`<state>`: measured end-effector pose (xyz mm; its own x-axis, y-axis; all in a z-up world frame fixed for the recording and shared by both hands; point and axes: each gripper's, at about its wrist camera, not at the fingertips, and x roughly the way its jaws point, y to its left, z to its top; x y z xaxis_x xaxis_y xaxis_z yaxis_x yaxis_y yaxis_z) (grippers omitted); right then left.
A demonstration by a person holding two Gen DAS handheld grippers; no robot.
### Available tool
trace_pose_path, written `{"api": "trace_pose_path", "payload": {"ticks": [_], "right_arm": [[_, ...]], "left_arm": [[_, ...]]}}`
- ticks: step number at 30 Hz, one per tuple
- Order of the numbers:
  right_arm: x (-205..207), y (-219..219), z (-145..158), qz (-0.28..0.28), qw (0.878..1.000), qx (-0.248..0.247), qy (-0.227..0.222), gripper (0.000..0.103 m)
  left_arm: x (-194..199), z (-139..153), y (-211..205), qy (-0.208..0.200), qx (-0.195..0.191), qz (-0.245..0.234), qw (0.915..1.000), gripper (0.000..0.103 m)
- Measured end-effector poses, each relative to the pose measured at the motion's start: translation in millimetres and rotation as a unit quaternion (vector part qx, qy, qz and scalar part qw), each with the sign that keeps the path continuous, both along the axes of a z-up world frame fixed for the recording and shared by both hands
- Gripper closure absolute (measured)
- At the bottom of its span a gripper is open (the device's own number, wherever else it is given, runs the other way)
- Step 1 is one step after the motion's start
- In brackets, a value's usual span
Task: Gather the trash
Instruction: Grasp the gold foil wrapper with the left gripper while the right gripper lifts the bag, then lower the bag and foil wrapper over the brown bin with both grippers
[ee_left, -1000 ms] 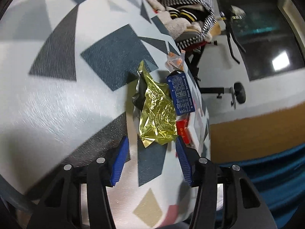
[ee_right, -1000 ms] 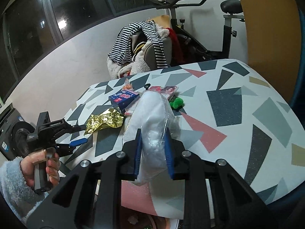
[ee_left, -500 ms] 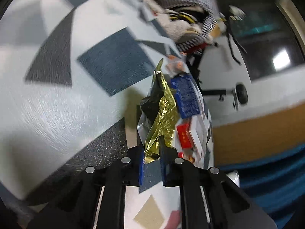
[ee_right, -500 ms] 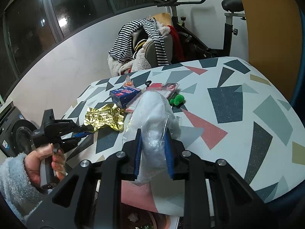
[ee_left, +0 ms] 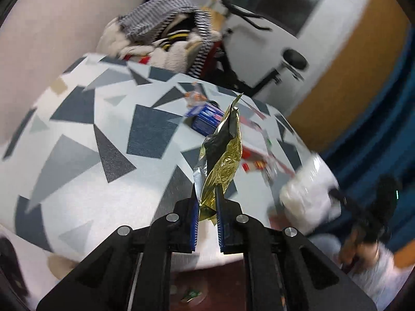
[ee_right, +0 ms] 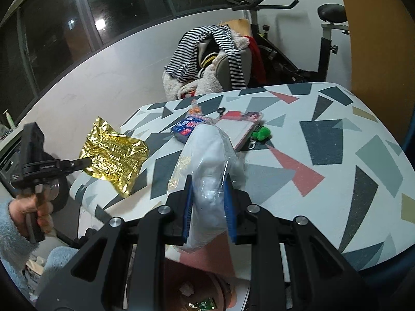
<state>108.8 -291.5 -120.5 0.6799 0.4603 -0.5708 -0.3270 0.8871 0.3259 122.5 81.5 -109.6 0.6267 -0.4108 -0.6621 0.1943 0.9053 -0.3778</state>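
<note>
Your left gripper (ee_left: 207, 207) is clamped on the lower corner of the gold foil wrapper (ee_left: 223, 160), held clear of the table (ee_left: 85, 202) at centre frame. Your right gripper (ee_right: 208, 202) is pinched on the clear plastic bag (ee_right: 210, 160), lower centre. Keep the clamp firm: foil looks liable to slip from a corner grip. The bin (ee_right: 199, 295) shows at bottom edge; carry it there. The wrapper's long axis runs upward, tip toward upper right.

Indoor lighting was moderate and even. Ceiling lamps reflected as glare in the dark windows (ee_right: 64, 26) beyond the tongs. The left wrist view showed motion blur; fisheye distortion bent both frames' edges.
</note>
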Motion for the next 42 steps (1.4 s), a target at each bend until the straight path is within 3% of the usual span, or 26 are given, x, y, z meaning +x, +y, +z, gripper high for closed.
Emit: {"api": "trace_pose_path", "payload": {"ticks": [3, 8, 18, 29, 42], "right_arm": [[-9.3, 4.4, 1.7, 0.011, 1.0, 0.0, 0.001, 0.078], [-31.8, 14.1, 1.3, 0.043, 0.999, -0.006, 0.008, 0.078], [-69.7, 39.7, -25.2, 0.114, 0.991, -0.025, 0.059, 0.078], [-69.1, 82.5, -83.0, 0.182, 0.97, -0.075, 0.143, 0.078], [-54.8, 101.6, -130.6, 0.181, 0.954, -0.116, 0.208, 0.077]], "left_arm": [[-26.9, 6.6, -9.4, -0.003, 0.015, -0.038, 0.9991, 0.091], [-61.4, 4.5, -17.9, 0.002, 0.021, -0.063, 0.9978, 0.091], [-104.9, -4.8, -12.3, 0.007, 0.019, -0.058, 0.9981, 0.091], [-124.3, -15.6, -9.3, 0.012, 0.016, -0.058, 0.9981, 0.091], [-126.1, -30.0, -11.5, 0.022, 0.008, -0.063, 0.9977, 0.091]]}}
